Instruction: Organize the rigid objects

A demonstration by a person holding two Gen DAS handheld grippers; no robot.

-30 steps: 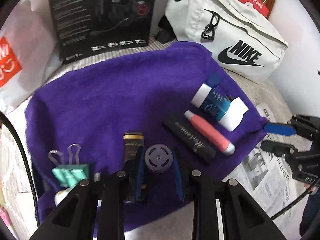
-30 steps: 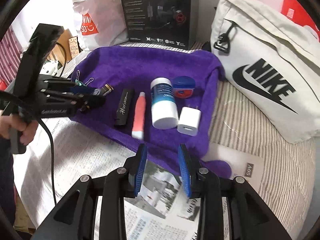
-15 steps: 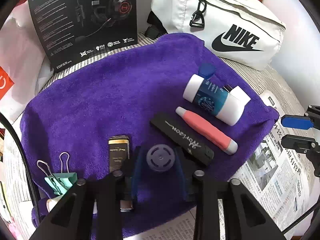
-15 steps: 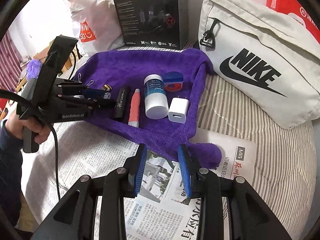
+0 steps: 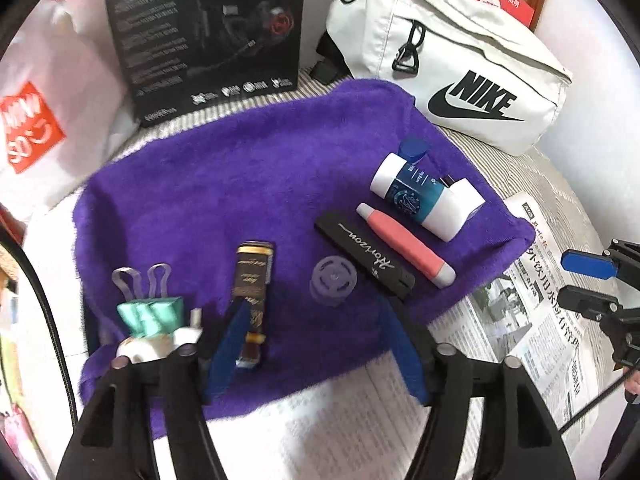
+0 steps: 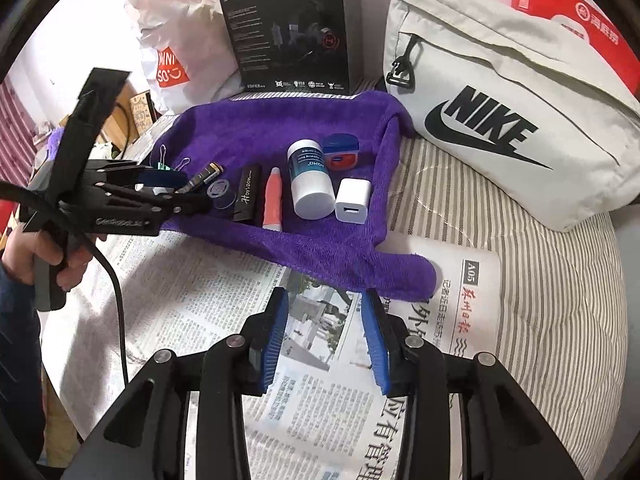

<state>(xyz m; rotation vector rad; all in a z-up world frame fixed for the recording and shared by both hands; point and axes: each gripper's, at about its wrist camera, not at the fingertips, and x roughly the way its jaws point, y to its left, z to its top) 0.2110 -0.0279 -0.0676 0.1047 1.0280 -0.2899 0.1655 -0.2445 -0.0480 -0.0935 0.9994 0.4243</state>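
A purple towel [image 5: 248, 168] holds a row of small objects: teal binder clips [image 5: 150, 312], a dark gold-labelled tube [image 5: 252, 280], a translucent round cap [image 5: 334, 280], a black Horizon stick [image 5: 364, 258], a pink pen-shaped tube [image 5: 404, 246], a blue-and-white bottle [image 5: 420, 200], a white charger [image 6: 352, 200] and a blue-lidded tin [image 6: 340, 152]. My left gripper [image 5: 316, 356] is open, just behind the round cap, holding nothing. My right gripper [image 6: 324, 340] is open and empty over the newspaper [image 6: 224, 292], short of the towel's near edge.
A white Nike bag [image 6: 500, 120] lies at the right. A black headset box [image 6: 288, 28] stands behind the towel, with a white plastic bag [image 6: 176, 60] to its left. Striped bedding [image 6: 560, 320] lies under the newspaper.
My left gripper was shut on the round cap, has opened wide and let it go on the towel beside the black stick. The right gripper has drawn back a little.
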